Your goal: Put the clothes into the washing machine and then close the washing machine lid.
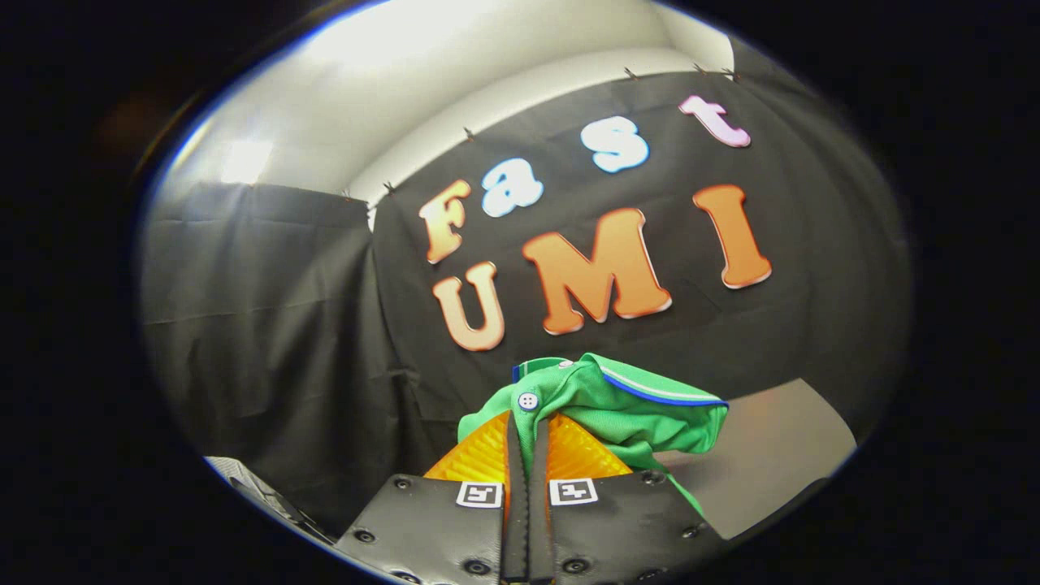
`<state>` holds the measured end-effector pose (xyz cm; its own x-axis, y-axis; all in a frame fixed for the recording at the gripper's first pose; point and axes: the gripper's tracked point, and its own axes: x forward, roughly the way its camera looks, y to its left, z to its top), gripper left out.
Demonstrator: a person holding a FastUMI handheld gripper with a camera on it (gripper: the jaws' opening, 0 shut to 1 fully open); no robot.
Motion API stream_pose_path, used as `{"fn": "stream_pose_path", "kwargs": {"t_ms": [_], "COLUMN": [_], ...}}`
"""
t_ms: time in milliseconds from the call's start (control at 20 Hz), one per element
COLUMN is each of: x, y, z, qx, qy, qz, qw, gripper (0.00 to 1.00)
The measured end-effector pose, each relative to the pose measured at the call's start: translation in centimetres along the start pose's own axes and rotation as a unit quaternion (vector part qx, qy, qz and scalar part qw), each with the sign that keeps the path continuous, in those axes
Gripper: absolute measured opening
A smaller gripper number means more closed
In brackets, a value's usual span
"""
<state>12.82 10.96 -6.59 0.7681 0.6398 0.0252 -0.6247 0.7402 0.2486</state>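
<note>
Gripper [528, 426] closed on green polo shirt [626, 406], lifted in front of booth wall.

Left to right: black cloth wall [260, 325] at left; fingers nearly together, pinching a fold of shirt between them, white button [528, 400] just above tips; rest of shirt bunched and draped right, blue-and-white trim [658, 392] along its edge; grey tabletop [772, 455] beyond.

Tongs [528, 426] with dark screwed plates, two square black-and-white markers, ribbed inner faces
</note>
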Motion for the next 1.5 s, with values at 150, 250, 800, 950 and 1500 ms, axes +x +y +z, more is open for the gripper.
{"fn": "stream_pose_path", "kwargs": {"t_ms": [150, 250, 800, 950, 1500], "x": [-2.6, -1.0, 18.9, 22.7, 27.1], "y": [4.6, 6.7, 18.3, 16.9, 7.8], "z": [1.6, 1.2, -16.4, -25.4, -48.5], "qx": [-0.014, -0.024, -0.094, -0.095, -0.054], "qy": [-0.028, -0.032, 0.072, 0.142, 0.371], "qz": [0.023, 0.031, 0.06, 0.043, -0.064], "qw": [0.999, 0.999, 0.991, 0.984, 0.925], "gripper": [0.08, 0.08, 0.08, 0.08, 0.09]}}
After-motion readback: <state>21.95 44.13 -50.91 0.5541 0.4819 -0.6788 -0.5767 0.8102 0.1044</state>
